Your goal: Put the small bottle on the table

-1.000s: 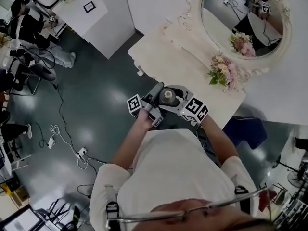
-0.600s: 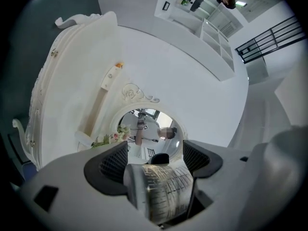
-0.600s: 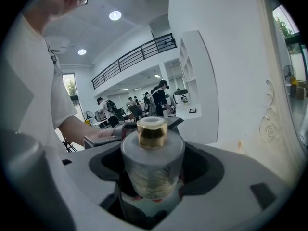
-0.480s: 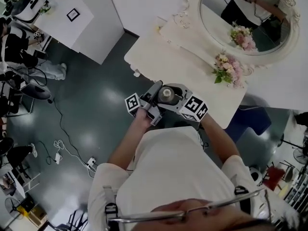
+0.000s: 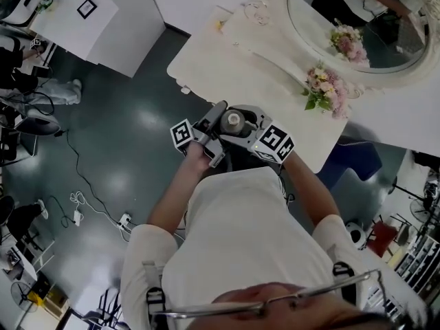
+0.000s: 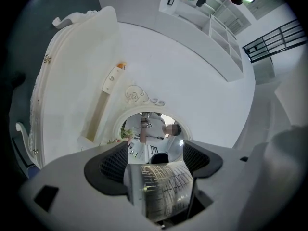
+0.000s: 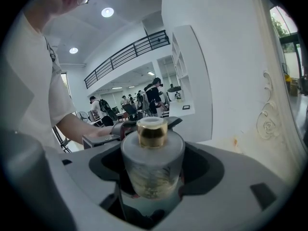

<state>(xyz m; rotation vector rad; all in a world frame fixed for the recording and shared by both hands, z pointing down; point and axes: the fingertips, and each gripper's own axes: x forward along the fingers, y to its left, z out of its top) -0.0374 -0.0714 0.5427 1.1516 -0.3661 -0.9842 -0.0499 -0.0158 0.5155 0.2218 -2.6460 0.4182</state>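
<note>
The small bottle [image 5: 232, 120], frosted glass with a gold cap, hangs in the air just off the near edge of the white dressing table [image 5: 227, 53]. Both grippers meet around it in front of the person's chest. My left gripper [image 5: 220, 114] comes in from the left, and the patterned bottle body [image 6: 161, 191] fills the space between its jaws. My right gripper [image 5: 242, 121] comes from the right and has the bottle [image 7: 152, 167] upright between its pads, cap on top. Each gripper looks shut on the bottle.
An oval mirror [image 5: 371, 19] in an ornate white frame stands at the table's back, with a pink flower bunch [image 5: 323, 88] in front of it. Dark floor with cables [image 5: 82, 184] lies to the left. A blue stool [image 5: 354, 167] stands at the right.
The table has drawn closer in the head view as the person moves toward it. Both grippers and the bottle keep the same hold and have shifted slightly up and left.
</note>
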